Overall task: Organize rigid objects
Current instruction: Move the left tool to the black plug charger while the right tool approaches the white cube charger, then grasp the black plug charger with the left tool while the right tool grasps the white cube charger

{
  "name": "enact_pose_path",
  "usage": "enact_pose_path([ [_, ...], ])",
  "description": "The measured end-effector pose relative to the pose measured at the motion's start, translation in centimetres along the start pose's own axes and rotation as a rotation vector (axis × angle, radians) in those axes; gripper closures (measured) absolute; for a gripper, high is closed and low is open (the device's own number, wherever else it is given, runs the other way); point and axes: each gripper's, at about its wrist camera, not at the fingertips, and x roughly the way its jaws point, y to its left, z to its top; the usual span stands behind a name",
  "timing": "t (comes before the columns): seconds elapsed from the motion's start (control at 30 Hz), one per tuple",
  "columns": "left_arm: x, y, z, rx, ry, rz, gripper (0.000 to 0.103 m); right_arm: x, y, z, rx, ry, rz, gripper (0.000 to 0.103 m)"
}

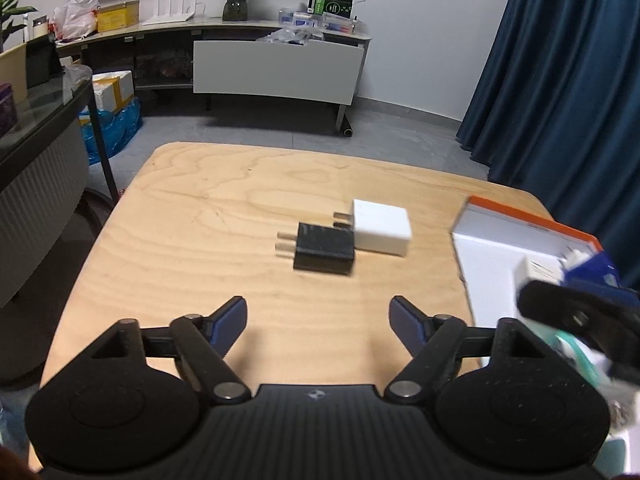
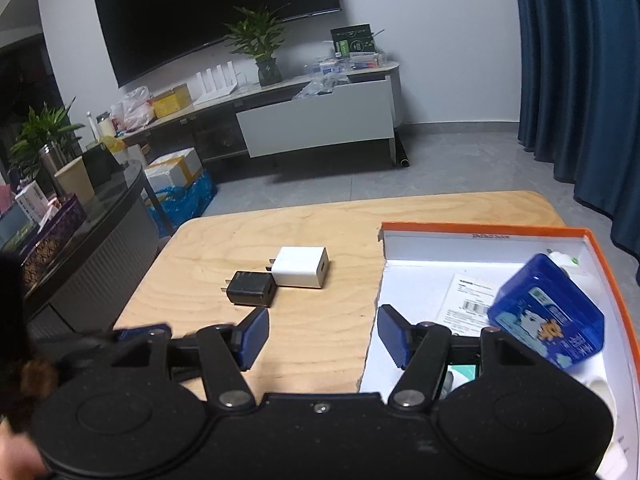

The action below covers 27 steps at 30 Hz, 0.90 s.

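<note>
A black charger plug (image 1: 324, 252) (image 2: 251, 289) lies on the wooden table (image 1: 200, 220) (image 2: 224, 240), touching a white charger plug (image 1: 382, 227) (image 2: 302, 267) just behind it. My left gripper (image 1: 318, 320) stands open and empty a short way in front of the two plugs. My right gripper (image 2: 322, 336) is open too, with nothing between its fingers; it straddles the left wall of an orange-rimmed white box (image 2: 480, 229) (image 1: 532, 222). Inside the box a blue container (image 2: 548, 312) lies tilted beside a small white item. The left wrist view shows the right gripper only as a blur at its right edge.
A paper with a barcode (image 2: 468, 296) lies on the box floor. Beyond the table are grey floor, a TV cabinet (image 1: 276, 68) with a plant and boxes, a dark side table (image 2: 80, 240) on the left, and blue curtains (image 1: 560, 80) on the right.
</note>
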Motion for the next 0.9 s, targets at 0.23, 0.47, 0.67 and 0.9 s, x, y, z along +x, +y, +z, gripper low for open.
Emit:
enact_pose_path([
  [0.23, 4.6, 0.1, 1.2, 0.041, 0.001, 0.045, 0.009, 1.3, -0.5, 0.3, 0.008, 0.009, 0.005, 0.028],
  [0.47, 5.8, 0.0, 1.8, 0.114, -0.054, 0.076, 0.024, 2.9, -0.6, 0.8, 0.017, 0.024, 0.004, 0.027],
  [0.67, 4.6, 0.7, 1.4, 0.142, -0.056, 0.059, 0.042, 5.0, 0.3, 1.5, -0.003, 0.052, 0.018, 0.026],
  [0.9, 1.7, 3.1, 1.6, 0.089, -0.056, 0.077, 0.042, 9.8, 2.5, 2.9, -0.012, 0.108, 0.045, 0.02],
])
